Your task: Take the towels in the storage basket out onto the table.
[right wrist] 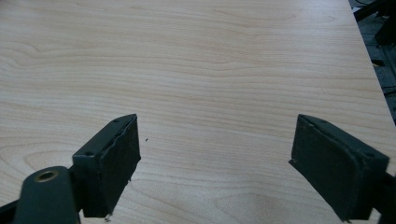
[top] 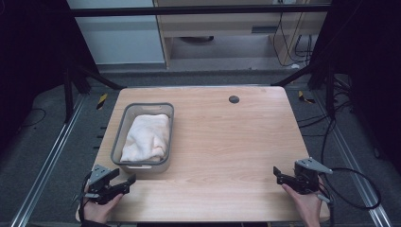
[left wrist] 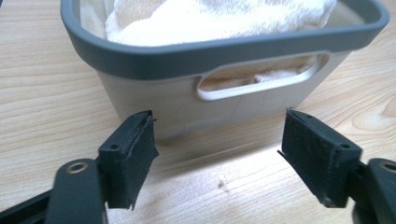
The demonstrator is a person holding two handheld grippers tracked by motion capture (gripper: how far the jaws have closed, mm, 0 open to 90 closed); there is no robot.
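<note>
A: What does the surface look like?

B: A pale wood-grain table [top: 227, 142] with rounded corners fills the middle of the high view. A small dark round cap [top: 233, 99] sits near its far edge, upper centre of the frame.

A: And the thing being worked on?

B: A grey basket [top: 119, 137] stands on the left part of the table, with a cream towel [top: 146, 137] folded inside it. In the left gripper view its grey rim and a slot handle [left wrist: 259, 84] fill the upper half of the frame.

A: The tools?

B: The left tool [top: 124, 181] is at the lower left of the high view, just beside the basket's near wall. Its jaws stand apart with nothing between them and touch nothing. The right tool [top: 277, 175] is at the lower right, well apart from the basket, over bare wood. Its jaws are spread wide and hold nothing.

A: The room?

B: Dark grey floor [top: 42, 142] surrounds the table, with metal rails [top: 47, 165] at both sides, black frame bars [top: 189, 10] at the top, black cables [top: 359, 189] on the right, and a light wooden cabinet [top: 217, 28] at the back.
</note>
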